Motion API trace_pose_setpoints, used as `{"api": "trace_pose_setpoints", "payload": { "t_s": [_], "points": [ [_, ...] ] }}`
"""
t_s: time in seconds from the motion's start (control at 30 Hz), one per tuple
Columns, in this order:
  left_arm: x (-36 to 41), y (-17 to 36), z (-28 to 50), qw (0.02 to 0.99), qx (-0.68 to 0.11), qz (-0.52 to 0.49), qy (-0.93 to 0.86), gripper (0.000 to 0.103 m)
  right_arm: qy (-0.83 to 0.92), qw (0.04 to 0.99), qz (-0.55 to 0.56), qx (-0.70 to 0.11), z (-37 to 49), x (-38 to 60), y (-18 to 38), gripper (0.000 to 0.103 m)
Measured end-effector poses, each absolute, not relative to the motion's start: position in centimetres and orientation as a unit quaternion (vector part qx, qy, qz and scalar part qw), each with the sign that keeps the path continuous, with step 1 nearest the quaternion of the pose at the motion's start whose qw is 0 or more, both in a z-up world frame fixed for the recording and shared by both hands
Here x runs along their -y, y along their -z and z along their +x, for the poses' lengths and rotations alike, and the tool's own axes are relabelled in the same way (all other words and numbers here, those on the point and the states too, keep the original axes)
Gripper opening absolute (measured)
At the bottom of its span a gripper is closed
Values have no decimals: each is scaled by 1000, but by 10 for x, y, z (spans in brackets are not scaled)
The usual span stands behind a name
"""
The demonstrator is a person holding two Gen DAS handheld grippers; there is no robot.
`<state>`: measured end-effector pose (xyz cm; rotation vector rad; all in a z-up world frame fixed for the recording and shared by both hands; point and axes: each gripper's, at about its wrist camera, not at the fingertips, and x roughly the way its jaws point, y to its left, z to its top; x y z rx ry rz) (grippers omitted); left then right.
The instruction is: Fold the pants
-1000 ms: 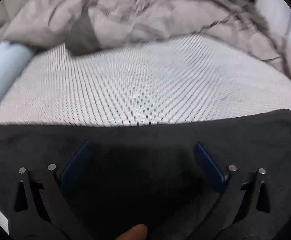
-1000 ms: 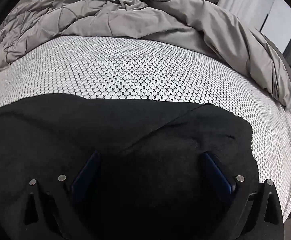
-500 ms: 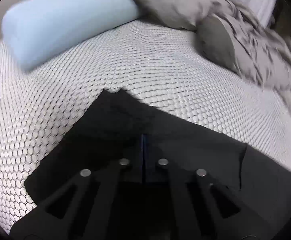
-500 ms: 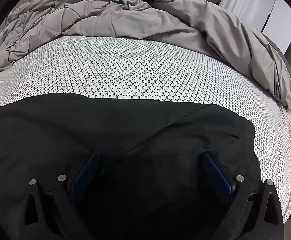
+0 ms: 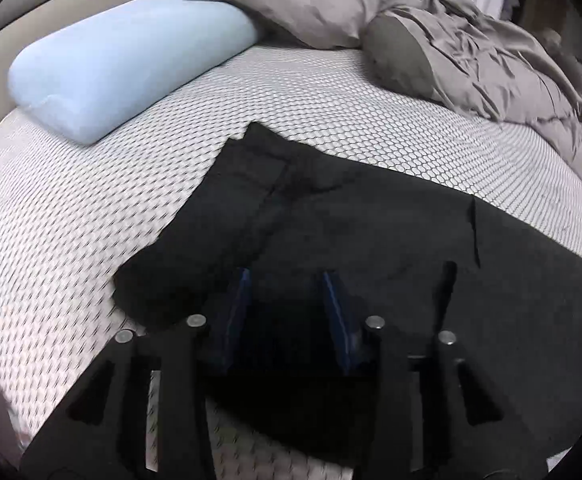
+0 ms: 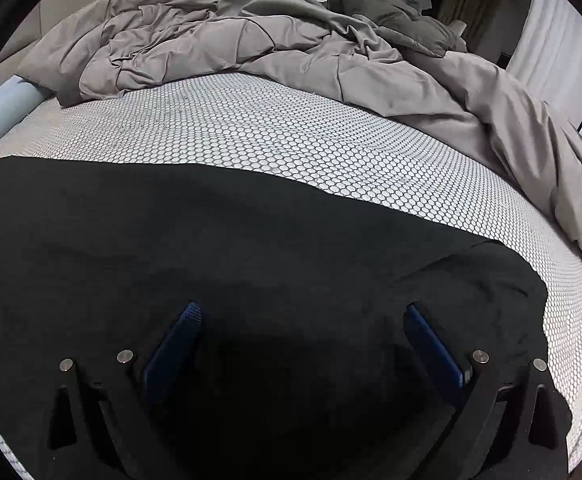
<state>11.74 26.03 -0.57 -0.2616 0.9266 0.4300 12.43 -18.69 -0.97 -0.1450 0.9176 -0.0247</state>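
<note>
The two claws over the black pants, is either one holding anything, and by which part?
Neither holds anything. The left claw has just been opening, gapped above the pants; the right claw is spread wide over them.

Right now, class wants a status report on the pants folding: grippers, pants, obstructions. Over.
Left gripper partly open, jaws just reopening over black pants. Right gripper wide open above them. Pants flat on honeycomb sheet. Pillow, duvet clear.

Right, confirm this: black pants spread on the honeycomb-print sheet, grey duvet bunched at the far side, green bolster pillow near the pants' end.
One thing is wrong: the bolster pillow is pale blue, not green, as the left wrist view shows. The rest holds: black pants on the honeycomb-print sheet, grey duvet bunched at the far side.
</note>
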Motion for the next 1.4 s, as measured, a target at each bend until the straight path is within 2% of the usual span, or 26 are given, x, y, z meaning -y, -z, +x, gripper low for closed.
{"api": "trace_pose_setpoints", "payload": {
  "t_s": [0.17,0.27,0.4,0.5,0.63,0.8,0.83,0.9,1.03,1.07,1.1,1.13,1.27,1.37,1.4],
  "points": [
    [-214,-27,72,897,-398,-138,-137,36,-73,907,-59,-412,105,154,-9,102],
    [-158,-26,67,903,-410,-112,-55,50,-133,892,-79,-424,96,129,0,102],
    [-75,-16,61,896,-436,-74,45,52,-130,881,-139,-432,84,120,16,102],
    [-11,-9,58,889,-446,-28,100,61,-124,881,-142,-434,73,140,17,102],
    [31,5,70,872,-478,-17,107,63,-34,886,-149,-439,47,206,19,102],
    [41,24,102,872,-484,-7,72,68,135,880,-47,-453,16,333,21,102],
    [45,21,98,873,-484,-6,66,68,152,881,7,-449,10,358,19,102],
    [47,17,103,879,-473,-9,63,68,117,883,141,-433,-2,388,12,102],
    [59,1,98,893,-438,-30,101,69,45,867,315,-382,-29,422,4,102],
    [66,-1,97,895,-430,-32,110,70,31,856,349,-379,-33,428,10,102],
    [73,-3,97,896,-426,-32,118,76,21,846,377,-378,-35,431,16,102],
    [83,-3,96,897,-423,-27,124,82,8,835,400,-377,-35,433,23,102],
    [109,8,107,888,-442,-12,127,84,2,822,433,-370,-12,435,39,103],
    [120,19,112,880,-458,-18,124,93,34,811,482,-329,11,449,46,101],
    [122,20,112,880,-457,-17,124,99,43,817,478,-320,20,449,44,89]
  ]
}}
